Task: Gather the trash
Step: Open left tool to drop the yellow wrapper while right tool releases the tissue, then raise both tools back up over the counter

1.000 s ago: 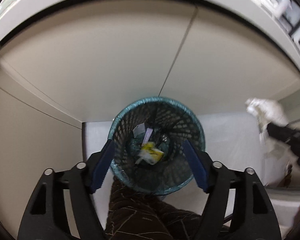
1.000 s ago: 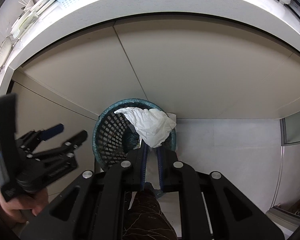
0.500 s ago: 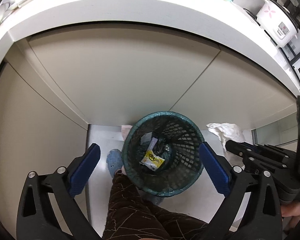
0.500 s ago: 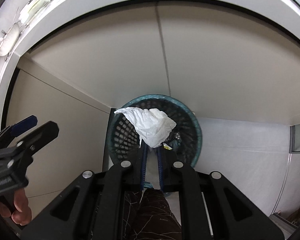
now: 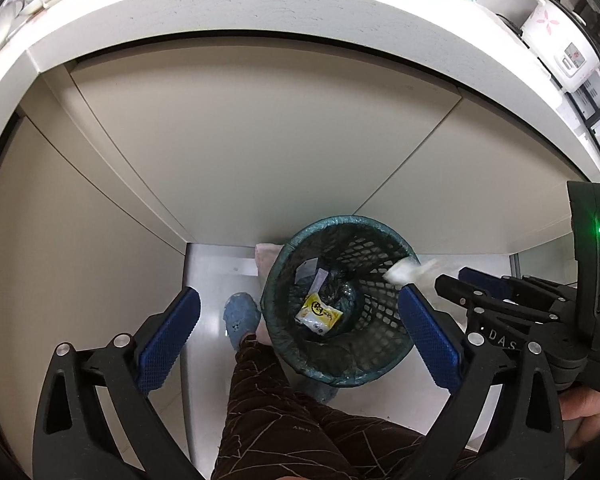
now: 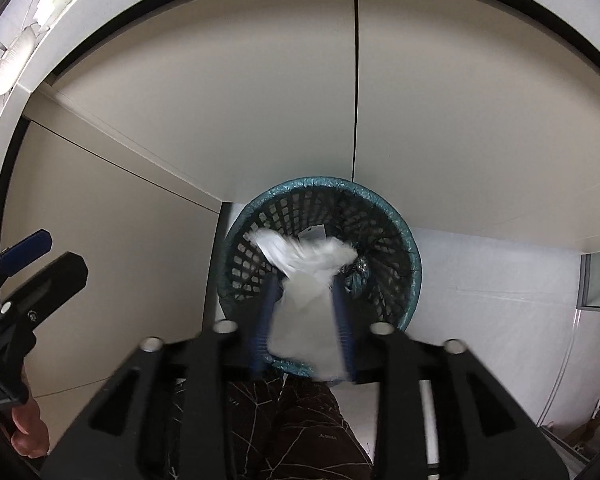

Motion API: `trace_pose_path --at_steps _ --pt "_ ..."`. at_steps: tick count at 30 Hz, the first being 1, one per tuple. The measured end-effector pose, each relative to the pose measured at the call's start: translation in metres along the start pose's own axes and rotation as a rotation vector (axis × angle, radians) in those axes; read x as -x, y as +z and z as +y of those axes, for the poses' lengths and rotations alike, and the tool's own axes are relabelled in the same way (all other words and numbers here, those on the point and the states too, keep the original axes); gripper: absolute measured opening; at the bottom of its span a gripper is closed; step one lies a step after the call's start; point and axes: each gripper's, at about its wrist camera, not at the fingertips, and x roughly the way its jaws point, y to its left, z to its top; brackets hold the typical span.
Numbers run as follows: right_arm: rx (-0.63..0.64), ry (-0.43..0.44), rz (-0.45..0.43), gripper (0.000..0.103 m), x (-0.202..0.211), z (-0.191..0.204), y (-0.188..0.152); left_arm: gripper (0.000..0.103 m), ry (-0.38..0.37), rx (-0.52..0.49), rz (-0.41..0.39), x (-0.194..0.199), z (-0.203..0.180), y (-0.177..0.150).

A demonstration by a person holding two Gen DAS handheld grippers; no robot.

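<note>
"DAS" reads on my right gripper [image 5: 452,286] body, left view only. Its jaws are opening, white tissue [image 6: 308,288] loose between them, over the mesh bin [image 6: 414,264] below the counter [image 5: 260,12] edge. Left gripper [image 5: 300,332] fingers wide apart, empty. Left view alone shows a yellow wrapper [image 5: 319,313] in the bin; print unreadable.

I see the basket [image 5: 342,308] mouth open from above, free room down to the wrappers [image 5: 318,314] at its bottom. My right tongs [image 6: 304,320], opening around the tissue [image 6: 308,280], crowd its near rim. Cabinet doors [image 5: 260,140] wall the far side; my leg [image 5: 284,412] blocks the near floor.
</note>
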Motion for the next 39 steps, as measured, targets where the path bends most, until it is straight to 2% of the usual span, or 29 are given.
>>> trace_pose_path --at_steps 4,10,16,25,34,39 --pt "0.013 -0.018 -0.009 0.062 0.001 0.006 0.000 0.097 0.000 0.006 0.001 0.000 0.003 0.001" --pt "0.005 -0.033 -0.021 0.078 0.010 0.005 0.003 0.097 -0.001 0.001 -0.001 0.001 0.002 0.003" --pt "-0.026 -0.017 -0.071 0.085 0.039 -0.002 0.009 0.097 0.002 -0.012 -0.021 0.009 -0.001 0.008" --pt "-0.055 -0.023 -0.208 0.085 0.103 -0.016 0.028 0.097 -0.001 -0.021 -0.109 0.050 -0.011 0.029" --pt "-0.055 -0.015 -0.361 0.090 0.168 -0.026 0.054 0.097 0.027 0.010 -0.184 0.092 -0.011 0.061" --pt "-0.056 -0.022 -0.415 0.094 0.195 -0.029 0.071 0.097 0.035 0.015 -0.236 0.114 -0.011 0.084"
